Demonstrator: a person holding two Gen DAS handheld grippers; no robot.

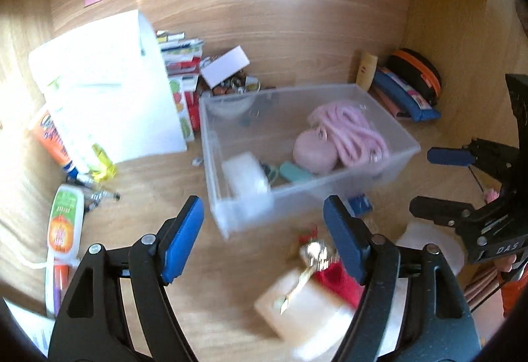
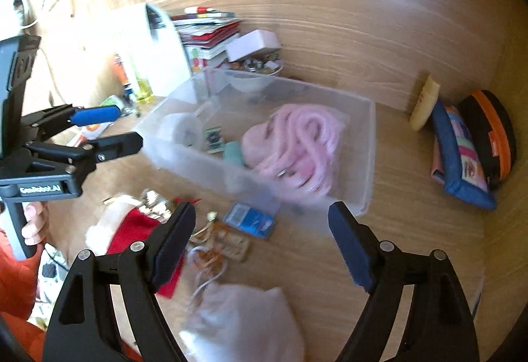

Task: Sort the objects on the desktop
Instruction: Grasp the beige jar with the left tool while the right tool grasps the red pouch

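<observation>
Both claws, left [image 1: 264, 236] and right [image 2: 262, 240], gape wide, holding nothing. Soft red felt pouch [image 2: 132, 230] lies on the desk left of the right claw; light, limp, pinch its bunched top.

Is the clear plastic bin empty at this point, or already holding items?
Holding items. The clear bin has no lid and contains a pink coiled cord, a white tape roll and a teal piece.

Clear bin [image 2: 364, 144] open on top; bare desk [image 2: 396, 197] to its right
</observation>
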